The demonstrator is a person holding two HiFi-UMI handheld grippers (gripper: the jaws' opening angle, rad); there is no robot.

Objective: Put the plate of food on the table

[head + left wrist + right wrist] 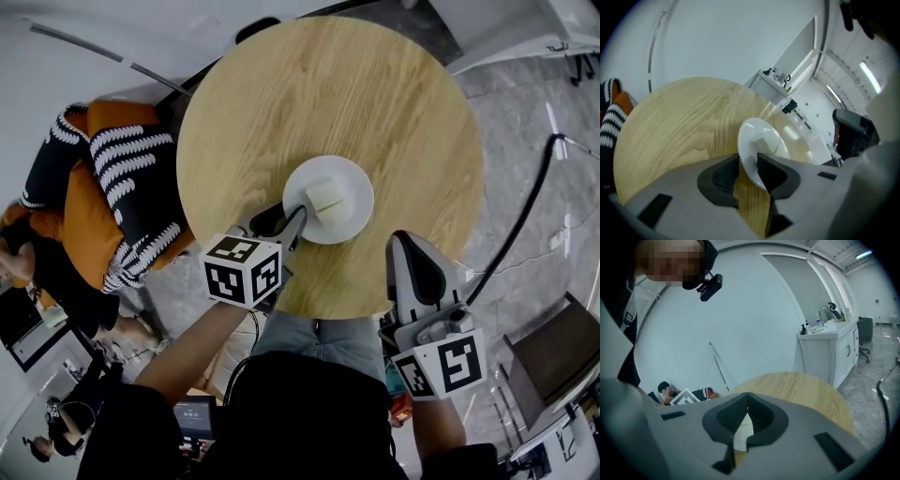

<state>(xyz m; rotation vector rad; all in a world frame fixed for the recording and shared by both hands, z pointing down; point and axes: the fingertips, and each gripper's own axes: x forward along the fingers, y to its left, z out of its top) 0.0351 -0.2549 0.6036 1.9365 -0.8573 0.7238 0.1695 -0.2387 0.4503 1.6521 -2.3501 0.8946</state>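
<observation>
A white plate point(354, 184) carrying a pale cube of food point(324, 197) lies on the round wooden table point(281, 103), near its front edge. My left gripper point(286, 214) reaches in from the left, its jaws straddling the plate's left rim. In the left gripper view the plate's rim point(751, 149) stands between the dark pads, with a strip of bare wood showing beside one pad, so the left gripper point(749, 161) is open. My right gripper point(412, 248) hangs off the table's near right edge, shut and empty; its view shows the right gripper point(747, 397) with tips meeting above the table point(801, 387).
Black-and-white striped and orange cushions point(112, 178) crowd the table's left side, with a person point(28, 253) lying beyond them. A black cable point(525, 216) runs over the floor at the right, a dark chair point(553, 356) stands at the lower right. A white cabinet point(829, 352) lines the wall.
</observation>
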